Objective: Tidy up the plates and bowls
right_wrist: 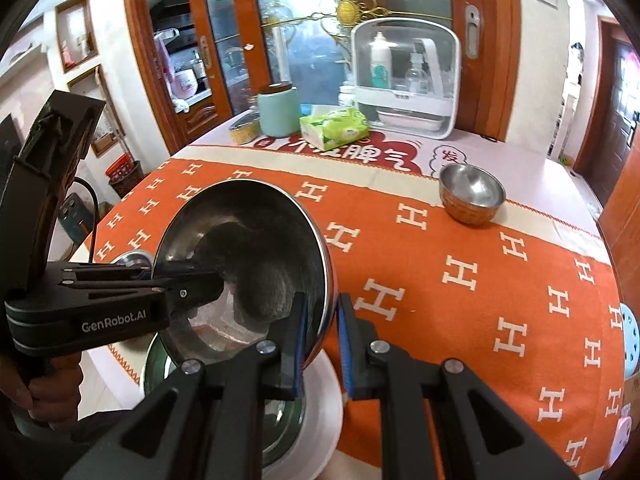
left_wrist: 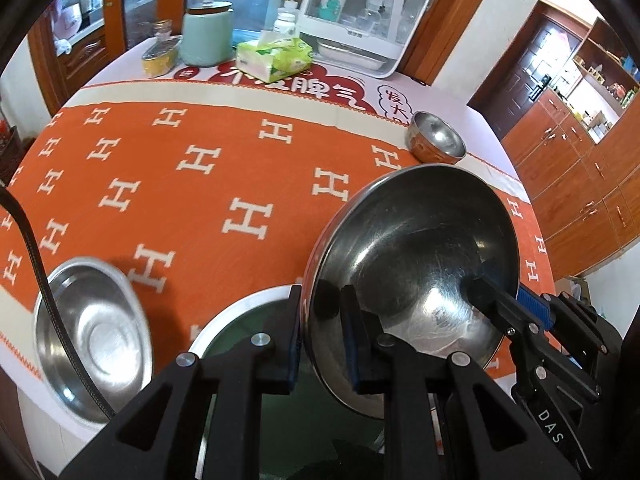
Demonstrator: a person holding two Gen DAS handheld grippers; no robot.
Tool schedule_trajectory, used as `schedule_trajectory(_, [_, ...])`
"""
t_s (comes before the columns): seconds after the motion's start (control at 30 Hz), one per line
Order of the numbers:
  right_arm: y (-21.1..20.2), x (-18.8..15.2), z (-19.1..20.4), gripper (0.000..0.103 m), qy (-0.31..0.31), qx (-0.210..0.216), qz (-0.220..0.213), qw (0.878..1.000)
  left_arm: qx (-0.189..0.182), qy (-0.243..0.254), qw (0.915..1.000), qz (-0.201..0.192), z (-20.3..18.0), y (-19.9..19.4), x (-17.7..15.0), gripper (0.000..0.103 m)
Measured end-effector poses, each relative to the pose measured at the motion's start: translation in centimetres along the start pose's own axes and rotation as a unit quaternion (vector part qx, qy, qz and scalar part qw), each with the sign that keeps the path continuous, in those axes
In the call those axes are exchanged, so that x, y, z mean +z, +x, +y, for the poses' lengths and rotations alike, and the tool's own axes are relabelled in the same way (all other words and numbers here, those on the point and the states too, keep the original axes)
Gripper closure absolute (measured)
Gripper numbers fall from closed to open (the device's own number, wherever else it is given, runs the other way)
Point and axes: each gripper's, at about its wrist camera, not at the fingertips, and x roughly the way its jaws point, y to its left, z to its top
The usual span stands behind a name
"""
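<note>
My left gripper is clamped on one edge of the big metal bowl, and my right gripper is clamped on the other edge. The bowl is tipped up in the air, just above the white plate near my edge of the desk. I think the bowl is light and stiff, but shiny and slippery. The thin rim looks like the best place to hold. Another metal bowl sits to the left, and a small bowl sits far off.
</note>
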Motion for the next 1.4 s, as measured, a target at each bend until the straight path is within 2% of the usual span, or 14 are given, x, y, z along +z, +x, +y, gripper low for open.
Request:
schedule_trajectory(0.3, [-0.6,-0.2,3.3,0.089,-0.032,0.030,0.000,0.999,0.023,-0.024,0.9994,-0.009,2.3,-3.0,-2.0,0.087])
schedule_trajectory(0.63, [-0.1,-0.6,7.1,0.088,-0.051,0.057,0.011,0.997,0.046,-0.045,0.9979,0.005,5.8,-5.0,-3.6,0.087])
schedule_trajectory(1.4, [4.3,1.6,17.3,0.086,-0.073,0.064,0.043,0.994,0.066,-0.043,0.9954,0.054,16.3,-6.2,-2.3,0.084])
